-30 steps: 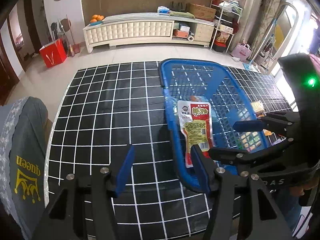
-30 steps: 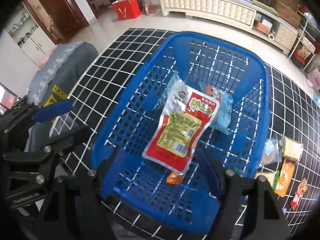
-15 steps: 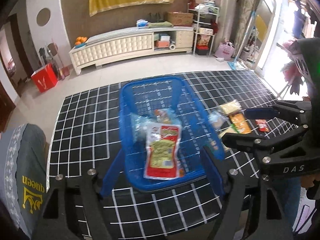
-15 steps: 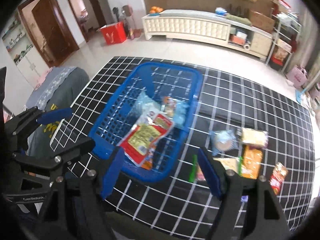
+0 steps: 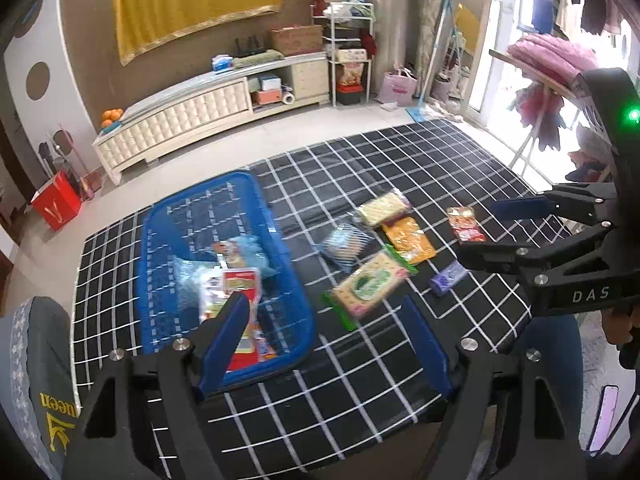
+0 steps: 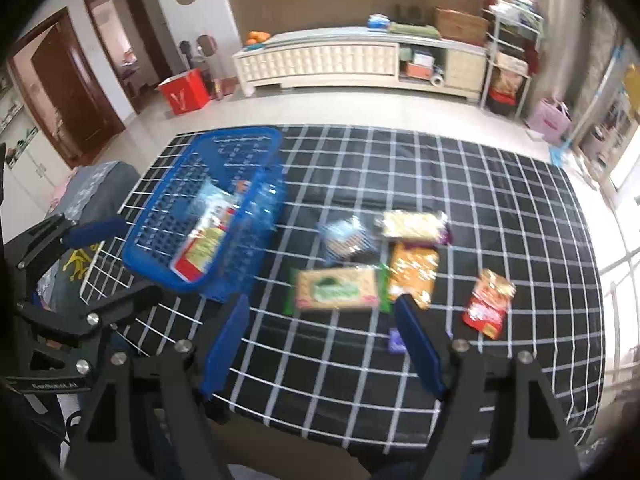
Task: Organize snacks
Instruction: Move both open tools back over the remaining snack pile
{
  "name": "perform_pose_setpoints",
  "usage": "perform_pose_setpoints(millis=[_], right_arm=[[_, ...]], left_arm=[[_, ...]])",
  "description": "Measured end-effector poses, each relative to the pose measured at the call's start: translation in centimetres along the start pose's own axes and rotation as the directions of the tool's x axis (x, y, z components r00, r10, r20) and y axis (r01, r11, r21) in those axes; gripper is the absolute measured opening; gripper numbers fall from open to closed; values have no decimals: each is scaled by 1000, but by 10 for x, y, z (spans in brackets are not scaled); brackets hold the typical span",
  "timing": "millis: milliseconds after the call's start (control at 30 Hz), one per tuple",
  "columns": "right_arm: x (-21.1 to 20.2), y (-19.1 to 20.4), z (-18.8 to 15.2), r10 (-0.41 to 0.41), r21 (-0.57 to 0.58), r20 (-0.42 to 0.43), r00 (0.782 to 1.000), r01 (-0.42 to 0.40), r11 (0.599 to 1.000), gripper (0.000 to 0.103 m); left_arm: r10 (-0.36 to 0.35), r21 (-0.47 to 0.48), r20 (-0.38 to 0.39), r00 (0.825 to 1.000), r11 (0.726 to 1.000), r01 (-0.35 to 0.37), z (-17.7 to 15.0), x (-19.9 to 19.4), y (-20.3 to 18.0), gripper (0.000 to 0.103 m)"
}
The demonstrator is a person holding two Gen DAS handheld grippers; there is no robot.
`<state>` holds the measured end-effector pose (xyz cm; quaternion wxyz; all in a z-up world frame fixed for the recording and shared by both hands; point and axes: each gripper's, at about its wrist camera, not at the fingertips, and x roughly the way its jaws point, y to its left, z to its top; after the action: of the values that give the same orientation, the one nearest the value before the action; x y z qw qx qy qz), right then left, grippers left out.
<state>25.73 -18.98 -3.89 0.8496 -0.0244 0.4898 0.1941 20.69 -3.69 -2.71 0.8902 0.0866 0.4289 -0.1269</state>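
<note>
Both grippers hang above the checked counter (image 6: 480, 184) with nothing in them. The left gripper (image 5: 324, 344) has its jaws spread, having just been opening wider, and nothing lies between them; the blue basket (image 5: 160, 280) sits just beyond its left jaw, holding a red-and-yellow pouch (image 5: 240, 284) and some pale blue packets. The right gripper (image 6: 320, 344) also has its jaws spread and empty. Straight ahead of its jaws lies a green-edged cracker pack (image 6: 336, 290), with an orange packet (image 6: 414, 272) beside it, a small purple sweet (image 6: 396, 340) against the right jaw, and a red packet (image 6: 488, 304) further to the right.
</note>
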Motion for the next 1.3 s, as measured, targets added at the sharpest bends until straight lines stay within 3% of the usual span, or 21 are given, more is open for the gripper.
perform_pose_setpoints(millis=[533,1000,1300], right_arm=[[14,-107,-43,-64,134,-73,995,74,988,79],[72,-184,-49,-66,272,-170,983,111,956,79],[125,-224,-33,-35,372,-237,971,124,920,79]], left_arm=[[-48,81,-113,992,995,58,7,73,-89,77],[-58,18,-218,974,998,63,20,146,-95,77],[-91,-87,-251,964,994,71,41,196,-87,77]])
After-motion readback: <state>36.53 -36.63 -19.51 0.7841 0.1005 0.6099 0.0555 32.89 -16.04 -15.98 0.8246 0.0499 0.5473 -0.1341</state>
